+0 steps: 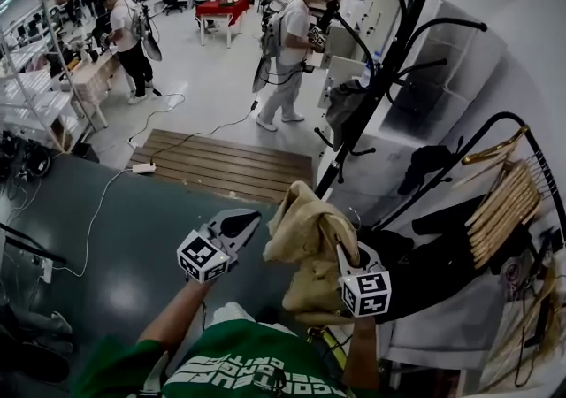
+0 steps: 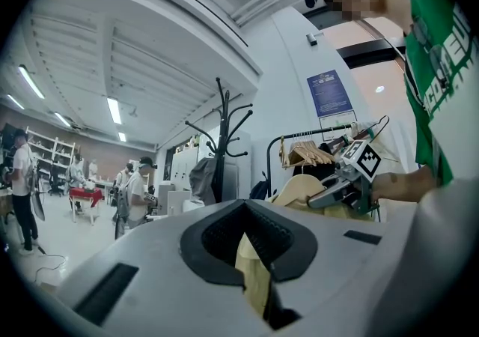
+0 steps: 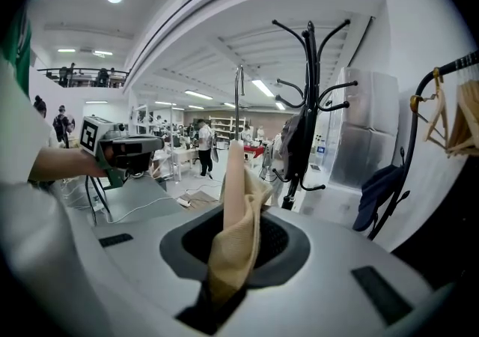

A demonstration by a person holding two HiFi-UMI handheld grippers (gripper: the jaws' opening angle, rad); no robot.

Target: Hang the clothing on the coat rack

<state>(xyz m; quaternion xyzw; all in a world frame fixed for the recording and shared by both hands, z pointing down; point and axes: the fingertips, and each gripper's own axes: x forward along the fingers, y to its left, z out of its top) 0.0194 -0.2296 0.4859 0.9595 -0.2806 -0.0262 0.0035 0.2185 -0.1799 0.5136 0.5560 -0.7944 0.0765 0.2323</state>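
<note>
A tan garment [image 1: 305,233] hangs bunched between my two grippers, in front of my chest. My left gripper [image 1: 255,221] is shut on a fold of it; in the left gripper view the yellowish cloth [image 2: 253,275] sits pinched between the jaws. My right gripper [image 1: 343,253] is shut on another part, and in the right gripper view the cloth [image 3: 238,216] stands up out of the jaws. The black coat rack [image 1: 382,69] rises ahead to the right, and its curved hooks [image 3: 308,36] are well above the garment. A grey garment [image 1: 343,106] hangs on it.
A black garment rail with wooden hangers [image 1: 502,202] and dark clothes stands close on the right. A wooden slatted platform [image 1: 221,162] and a white cable [image 1: 141,168] lie on the floor ahead. Several people [image 1: 287,51] work at tables further back.
</note>
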